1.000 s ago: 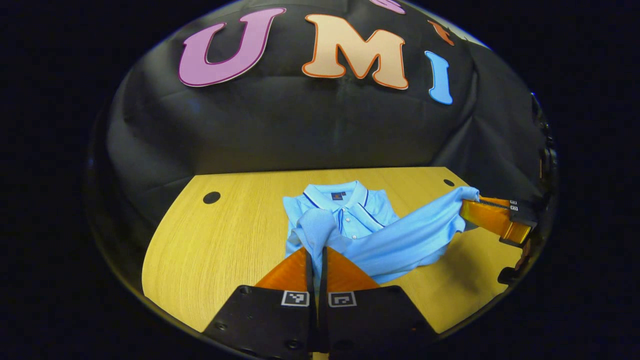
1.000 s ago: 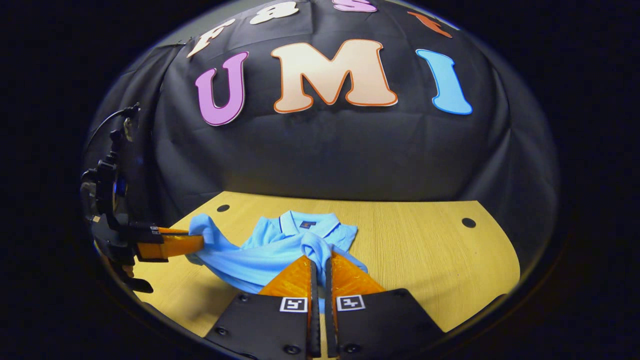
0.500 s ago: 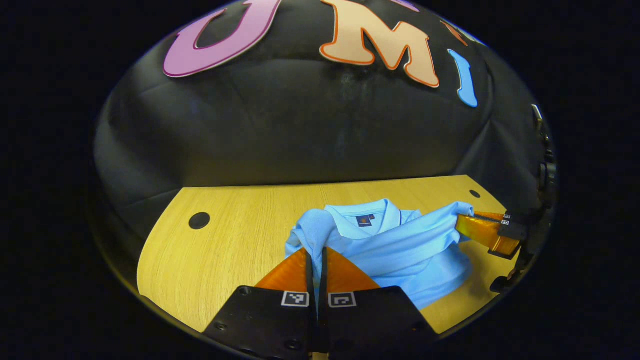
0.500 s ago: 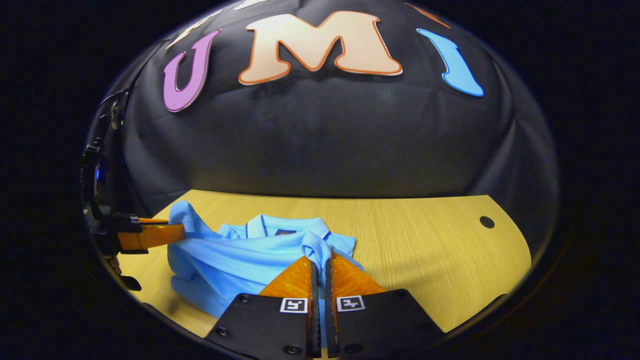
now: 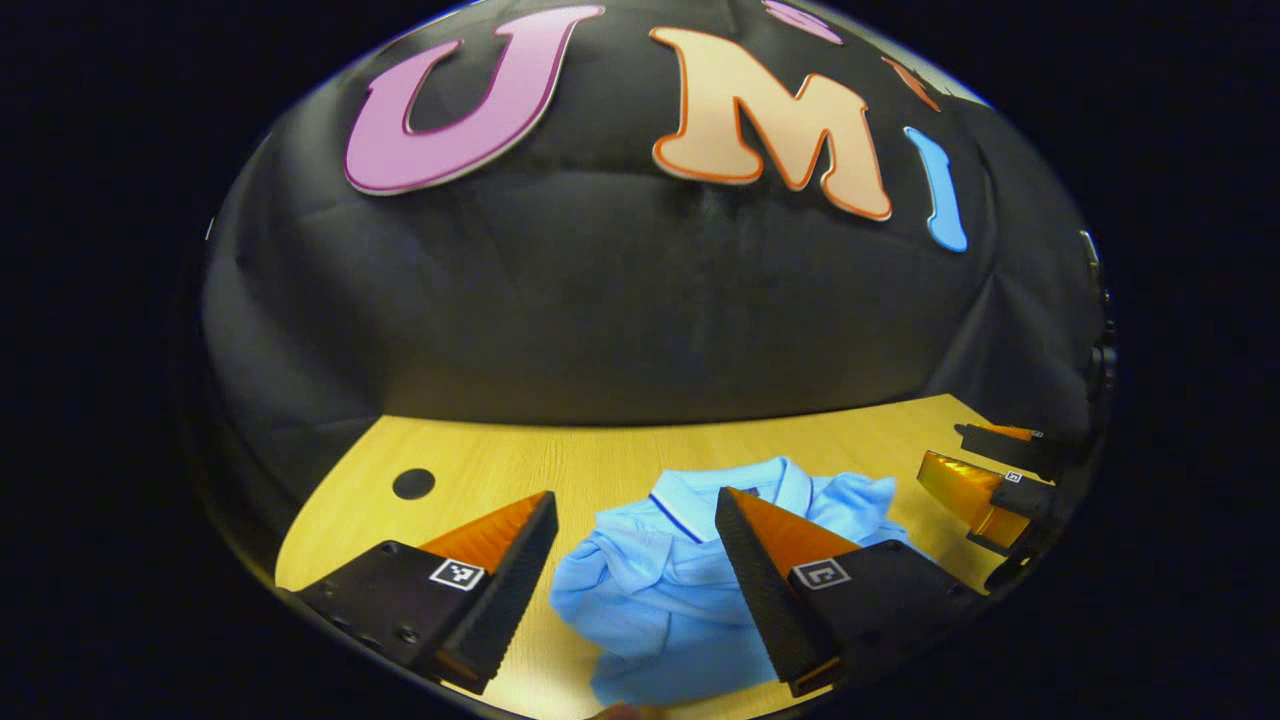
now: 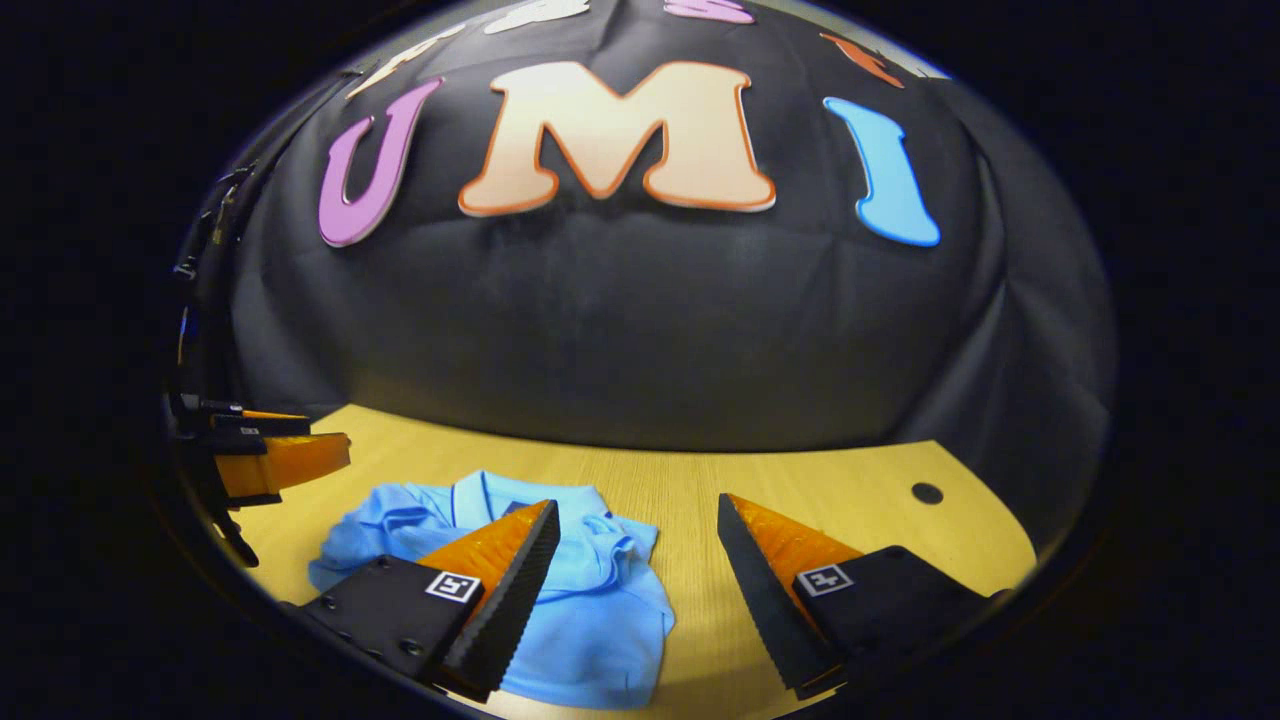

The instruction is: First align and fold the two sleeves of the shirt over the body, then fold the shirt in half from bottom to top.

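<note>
The folded shirt (image 5: 665,590) lies on the bench (image 5: 480,470) beneath both tools, collar pointing away toward the booth wall. Left tool (image 5: 635,530) and right tool (image 6: 635,535) gape wide, holding nothing.

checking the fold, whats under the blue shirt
The blue shirt lies bunched on the wooden table; bare wood shows around it. Whatever is beneath its folded layers is covered.

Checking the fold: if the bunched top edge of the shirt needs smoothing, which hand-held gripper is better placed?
Left hand-held gripper, probably: it is open with the shirt between its fingers. The right hand-held gripper, also open, sits off the shirt's edge.
</note>
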{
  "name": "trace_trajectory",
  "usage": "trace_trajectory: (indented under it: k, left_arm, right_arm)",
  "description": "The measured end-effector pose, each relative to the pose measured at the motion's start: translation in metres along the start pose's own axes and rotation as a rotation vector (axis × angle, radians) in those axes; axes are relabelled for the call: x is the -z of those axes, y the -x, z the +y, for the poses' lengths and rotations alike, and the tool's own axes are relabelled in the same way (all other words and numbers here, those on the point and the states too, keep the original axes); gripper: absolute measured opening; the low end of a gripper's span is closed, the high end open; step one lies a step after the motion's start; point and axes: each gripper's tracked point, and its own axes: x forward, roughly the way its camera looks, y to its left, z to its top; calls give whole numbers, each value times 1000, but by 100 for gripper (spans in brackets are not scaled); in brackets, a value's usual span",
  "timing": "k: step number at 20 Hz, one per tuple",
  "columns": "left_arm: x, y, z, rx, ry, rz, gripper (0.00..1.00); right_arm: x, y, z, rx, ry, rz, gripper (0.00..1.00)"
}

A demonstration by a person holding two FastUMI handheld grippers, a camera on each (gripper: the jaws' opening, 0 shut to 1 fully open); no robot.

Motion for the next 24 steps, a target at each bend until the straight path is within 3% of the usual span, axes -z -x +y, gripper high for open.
trace_trajectory:
  k: [4, 8, 10, 13, 16, 24]
  left_arm:
    - [-67, 106, -25, -63, 5, -177, 96]
    - [-91, 200, -47, -119, -18, -247, 95]
    - [-93, 237, -60, -102, -12, -275, 95]
    - [-93, 287, -61, -91, -63, -311, 95]
    - [-89, 331, -74, -19, -54, -327, 95]
    - [-97, 399, -74, 12, -84, -376, 95]
  right_arm:
    - [-81, 95, -14, -55, -22, -161, 98]
    - [-128, 202, -24, -96, -42, -245, 98]
    - [-144, 255, -22, -98, -56, -280, 98]
    - [-151, 319, -11, -91, -28, -327, 96]
    - [-150, 367, -5, -33, -14, -361, 99]
    - [-159, 436, 32, -37, -20, -410, 98]
